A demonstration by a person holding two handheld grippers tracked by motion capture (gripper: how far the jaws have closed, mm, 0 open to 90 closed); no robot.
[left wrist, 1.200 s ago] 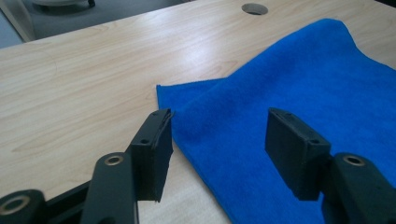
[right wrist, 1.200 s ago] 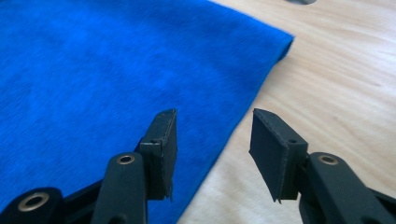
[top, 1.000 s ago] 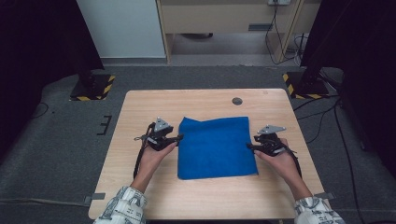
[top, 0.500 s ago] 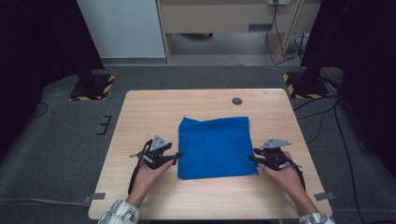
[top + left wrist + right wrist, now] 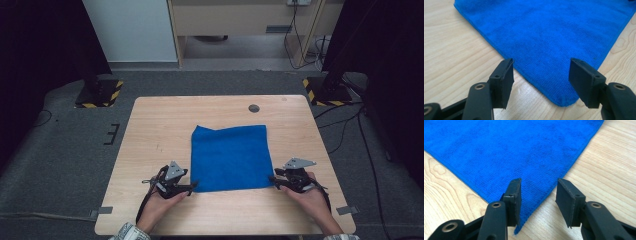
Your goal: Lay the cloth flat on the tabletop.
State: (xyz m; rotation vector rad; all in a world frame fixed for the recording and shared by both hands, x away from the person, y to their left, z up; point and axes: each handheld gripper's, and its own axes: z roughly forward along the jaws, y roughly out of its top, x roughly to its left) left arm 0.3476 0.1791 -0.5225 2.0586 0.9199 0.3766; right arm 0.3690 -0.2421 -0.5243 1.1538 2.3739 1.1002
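Observation:
A blue cloth (image 5: 230, 157) lies flat in the middle of the wooden table (image 5: 160, 130). My left gripper (image 5: 191, 186) sits low at the cloth's near left corner. In the left gripper view the cloth (image 5: 544, 32) has its rounded corner between the jaws of the left gripper (image 5: 541, 65), which stand wide apart and do not touch it. My right gripper (image 5: 272, 180) is at the near right corner. In the right gripper view the jaws of the right gripper (image 5: 539, 183) have just been opening, and the cloth (image 5: 511, 147) has its pointed corner lying between them, unpressed.
A small dark round disc (image 5: 254, 108) sits in the table's far side. Black stands with yellow-and-black striped bases are on the floor at the far left (image 5: 97, 92) and far right (image 5: 325, 90). Bare wood surrounds the cloth.
Both hands have slid toward the near table edge along the cloth's sides and now sit lower, at its near corners. The cloth has not moved.

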